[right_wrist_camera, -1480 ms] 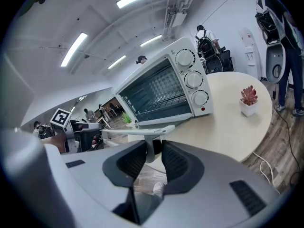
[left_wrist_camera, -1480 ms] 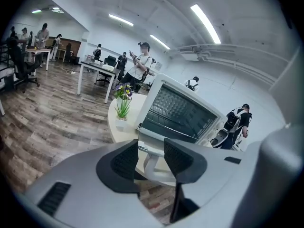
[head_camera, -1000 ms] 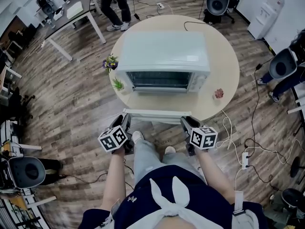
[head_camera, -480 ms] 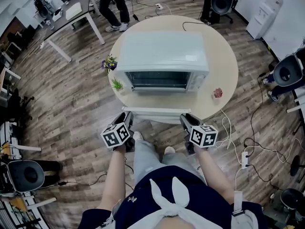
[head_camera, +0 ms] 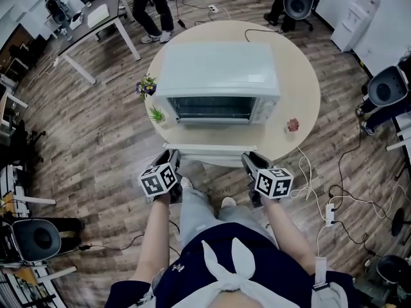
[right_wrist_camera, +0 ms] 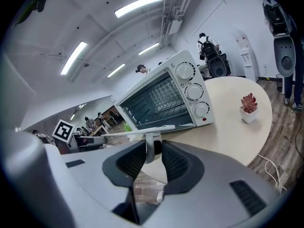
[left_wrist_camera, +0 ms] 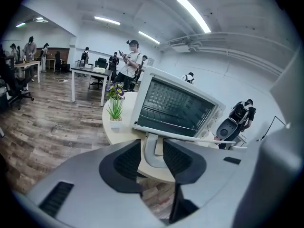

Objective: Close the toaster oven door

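A white toaster oven [head_camera: 218, 69] stands on a round table [head_camera: 302, 88], its door [head_camera: 212, 159] folded down flat toward me. The door's white handle bar [head_camera: 212, 150] runs along its near edge. My left gripper [head_camera: 171, 158] is at the bar's left end. In the left gripper view, the left gripper [left_wrist_camera: 152, 156] has the handle's left bracket [left_wrist_camera: 151, 148] between its pads, which have just closed in on it. My right gripper [head_camera: 249, 160] is at the right end. In the right gripper view, the right gripper [right_wrist_camera: 153, 158] is shut on the right bracket [right_wrist_camera: 152, 144].
Three small pots stand on the table: purple flowers [head_camera: 148, 84], a green plant [head_camera: 158, 113] and a pink succulent [head_camera: 293, 125]. Cables and a power strip [head_camera: 329, 213] lie on the wooden floor at right. Office chairs, a desk [head_camera: 103, 15] and people stand around.
The left gripper's marker cube has shifted slightly toward the door and rolled a little. The right gripper, the oven and the door look the same.
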`<state>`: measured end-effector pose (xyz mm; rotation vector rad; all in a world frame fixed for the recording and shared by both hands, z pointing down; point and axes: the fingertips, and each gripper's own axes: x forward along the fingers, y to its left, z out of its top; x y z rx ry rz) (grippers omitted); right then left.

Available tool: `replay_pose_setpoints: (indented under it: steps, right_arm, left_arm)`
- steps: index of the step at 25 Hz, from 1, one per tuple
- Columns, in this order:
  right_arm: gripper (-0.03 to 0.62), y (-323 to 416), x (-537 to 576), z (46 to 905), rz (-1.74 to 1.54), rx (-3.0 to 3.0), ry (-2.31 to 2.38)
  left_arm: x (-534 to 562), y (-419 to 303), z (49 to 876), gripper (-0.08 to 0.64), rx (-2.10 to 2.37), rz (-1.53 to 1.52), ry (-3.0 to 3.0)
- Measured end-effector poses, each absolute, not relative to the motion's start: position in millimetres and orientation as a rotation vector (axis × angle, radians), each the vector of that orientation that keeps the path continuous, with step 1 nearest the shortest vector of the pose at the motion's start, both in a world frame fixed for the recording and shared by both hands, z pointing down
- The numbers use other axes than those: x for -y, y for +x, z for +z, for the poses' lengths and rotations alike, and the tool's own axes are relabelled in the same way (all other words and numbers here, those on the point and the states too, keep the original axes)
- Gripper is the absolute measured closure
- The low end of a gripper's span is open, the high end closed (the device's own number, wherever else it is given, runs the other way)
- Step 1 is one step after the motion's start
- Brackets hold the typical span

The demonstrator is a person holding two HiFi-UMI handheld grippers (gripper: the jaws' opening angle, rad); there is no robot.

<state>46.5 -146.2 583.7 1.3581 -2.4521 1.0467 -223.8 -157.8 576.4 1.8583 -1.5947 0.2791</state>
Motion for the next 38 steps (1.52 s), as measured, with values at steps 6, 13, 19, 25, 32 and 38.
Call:
replay_pose_setpoints:
  steps: [6, 13, 19, 25, 32, 38]
  right_arm:
    - [0.482, 46, 148, 578, 1.041, 2.468, 1.360]
    - [0.482, 47, 150, 578, 1.042, 2.472, 1.363]
    - [0.482, 48, 149, 577, 1.042, 2.469, 1.366]
    - [0.482, 47, 150, 574, 1.038, 2.471, 1.376]
    - [0.482, 48, 153, 572, 1.032, 2.479, 1.386]
    - [0.480, 48, 157, 569, 1.035, 2.491, 1.393]
  left_arm:
    - [159, -227, 574, 0.454, 1.644, 0.322, 1.845]
    - [162, -227, 574, 0.463, 1.654, 0.326, 1.846]
    - [160, -226, 573, 0.463, 1.654, 0.329, 1.845]
    - [162, -227, 569, 0.463, 1.658, 0.332, 1.846]
    - [164, -227, 569, 0.463, 1.659, 0.320, 1.851]
    - [168, -227, 566, 0.463, 1.657, 0.299, 1.857]
